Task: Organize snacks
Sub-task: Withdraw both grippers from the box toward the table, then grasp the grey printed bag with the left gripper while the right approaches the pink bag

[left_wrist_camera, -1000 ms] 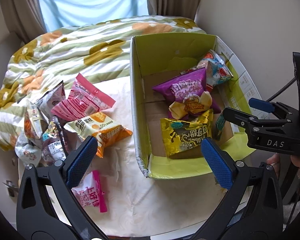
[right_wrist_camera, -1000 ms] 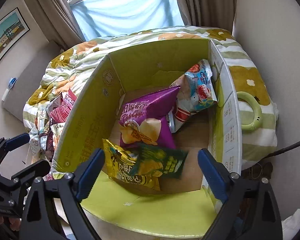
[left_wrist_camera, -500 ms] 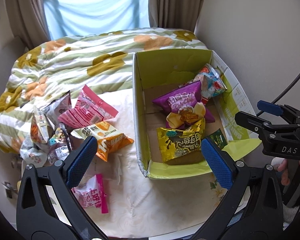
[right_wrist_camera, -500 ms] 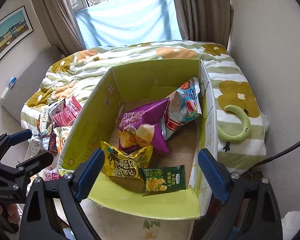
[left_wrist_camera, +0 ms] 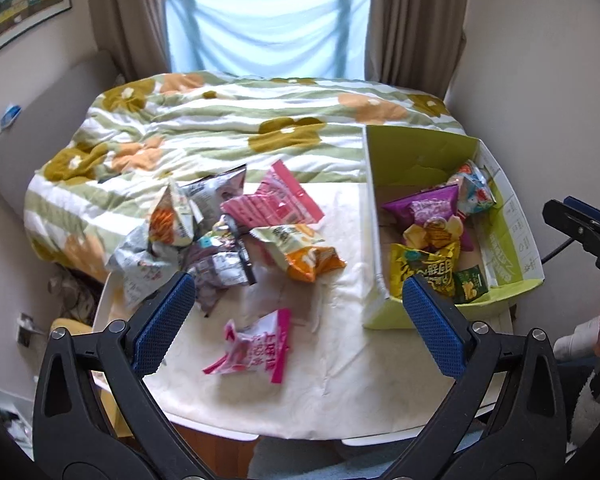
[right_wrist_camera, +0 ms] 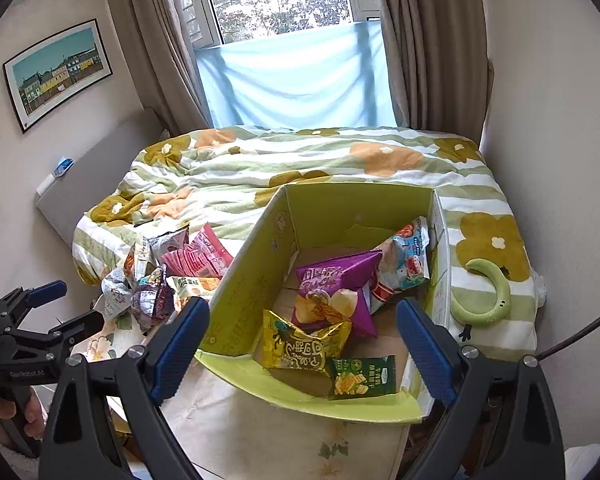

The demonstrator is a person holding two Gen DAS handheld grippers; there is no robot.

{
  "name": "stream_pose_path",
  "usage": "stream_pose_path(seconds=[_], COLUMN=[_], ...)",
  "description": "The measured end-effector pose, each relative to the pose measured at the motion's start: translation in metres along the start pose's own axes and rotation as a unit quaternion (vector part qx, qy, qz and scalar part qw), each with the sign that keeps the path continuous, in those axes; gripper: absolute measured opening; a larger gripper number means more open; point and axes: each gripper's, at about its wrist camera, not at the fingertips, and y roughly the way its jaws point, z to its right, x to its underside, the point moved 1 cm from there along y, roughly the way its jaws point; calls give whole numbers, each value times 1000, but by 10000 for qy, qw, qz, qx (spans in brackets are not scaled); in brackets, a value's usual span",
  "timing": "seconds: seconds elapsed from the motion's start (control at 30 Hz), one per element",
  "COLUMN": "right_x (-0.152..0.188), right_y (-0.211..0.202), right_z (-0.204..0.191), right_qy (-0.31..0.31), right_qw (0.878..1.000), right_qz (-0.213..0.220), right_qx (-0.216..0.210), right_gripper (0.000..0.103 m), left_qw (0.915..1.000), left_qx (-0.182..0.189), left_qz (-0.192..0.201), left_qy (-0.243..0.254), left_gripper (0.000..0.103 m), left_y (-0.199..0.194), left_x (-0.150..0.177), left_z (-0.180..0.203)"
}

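left wrist view: left tongs (left_wrist_camera: 296, 320) apart, empty, over pink packet (left_wrist_camera: 254, 350) on tabletop (left_wrist_camera: 340, 392), likely next pick. right tongs (right_wrist_camera: 302, 344) apart, empty, above green box (right_wrist_camera: 244, 292) holding sorted snacks; loose pile (left_wrist_camera: 204, 232) outside, unsorted.

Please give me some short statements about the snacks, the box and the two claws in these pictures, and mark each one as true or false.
1. The purple bag lies inside the green box. True.
2. Both claws hold a snack. False: the left claw and the right claw are open and empty.
3. A small pink bag lies on the table, outside the box. True.
4. The box is empty. False: it holds several bags, among them a yellow bag and a small green packet.
5. An orange bag lies on the table to the left of the box. True.
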Motion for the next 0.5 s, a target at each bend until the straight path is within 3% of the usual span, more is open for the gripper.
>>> stream_pose_path(seconds=[0.17,0.5], right_x=[10,36], right_y=[-2,13], right_z=[-26,-113], right_qy=[55,394], right_qw=[10000,9992], right_qz=[-8,-52], right_qx=[-43,67], right_gripper=[93,93], left_qw=[9997,9998], left_qx=[-143,109], left_qz=[39,-179], left_qy=[-218,-77], left_gripper=[102,102], left_y=[-7,5], left_x=[15,30], left_z=[-56,-156])
